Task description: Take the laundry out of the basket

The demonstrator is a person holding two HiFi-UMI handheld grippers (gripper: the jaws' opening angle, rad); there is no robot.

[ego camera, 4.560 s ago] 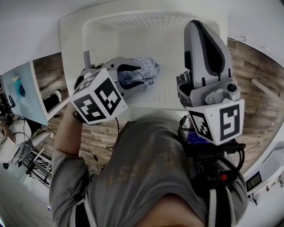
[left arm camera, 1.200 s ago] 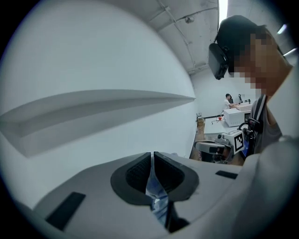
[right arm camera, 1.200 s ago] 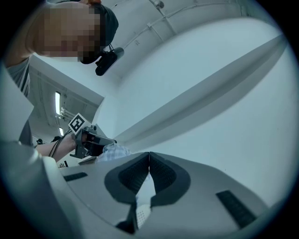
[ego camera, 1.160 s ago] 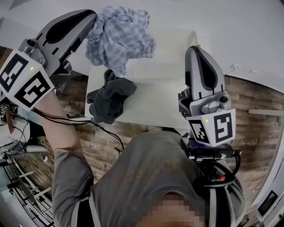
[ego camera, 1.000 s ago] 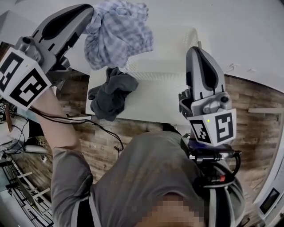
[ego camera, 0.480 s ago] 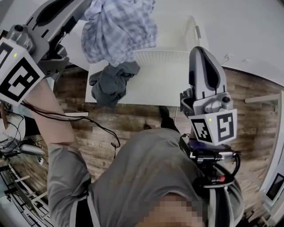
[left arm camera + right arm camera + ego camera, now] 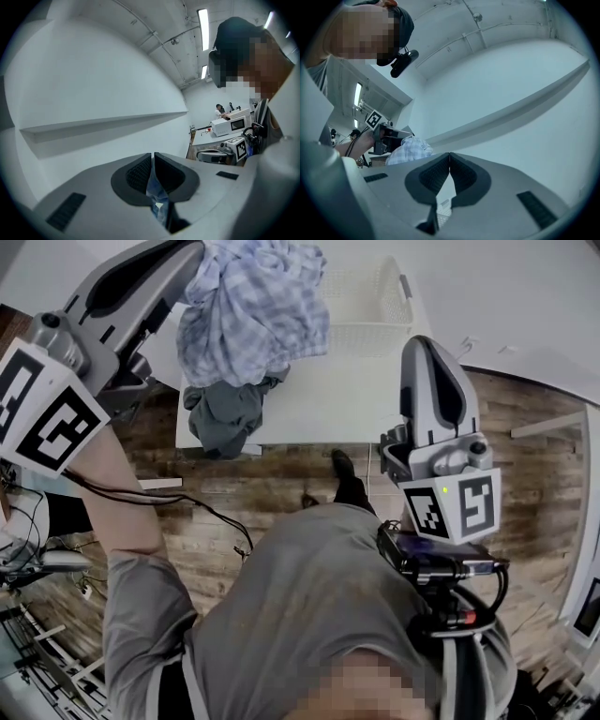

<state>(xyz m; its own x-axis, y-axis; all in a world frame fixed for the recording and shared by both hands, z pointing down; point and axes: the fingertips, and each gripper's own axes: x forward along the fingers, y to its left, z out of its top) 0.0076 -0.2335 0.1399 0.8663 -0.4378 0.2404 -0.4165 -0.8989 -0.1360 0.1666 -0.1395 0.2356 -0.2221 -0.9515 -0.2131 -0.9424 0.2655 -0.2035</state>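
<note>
Head view looks down on the person's grey-shirted shoulders and both arms, raised over a white table [image 7: 328, 399] that stands on a wooden floor [image 7: 281, 507]; the left gripper [image 7: 190, 259] is lifted high at the upper left with a blue-and-white checked cloth [image 7: 253, 310] bunched and hanging from its tip; the left gripper view confirms it, for the jaws are clamped together on a thin fold of that cloth, which shows between the ribbed pads and trails back toward the camera; under the checked cloth a dark garment [image 7: 225, 413] droops at the near left corner of the table, lapping over the edge, though from here I cannot tell whether it hangs from the checked cloth or rests on the table itself; the white mesh basket [image 7: 361, 301] sits at the far side of the table, just right of the lifted cloth, and both pieces are out of it; the right gripper [image 7: 424, 345] is held upright at the right, over the near right edge of the table and well apart from the laundry; the right gripper view shows its jaws closed tip to tip with nothing between them, a plain pale wall [image 7: 511, 79] ahead.
</note>
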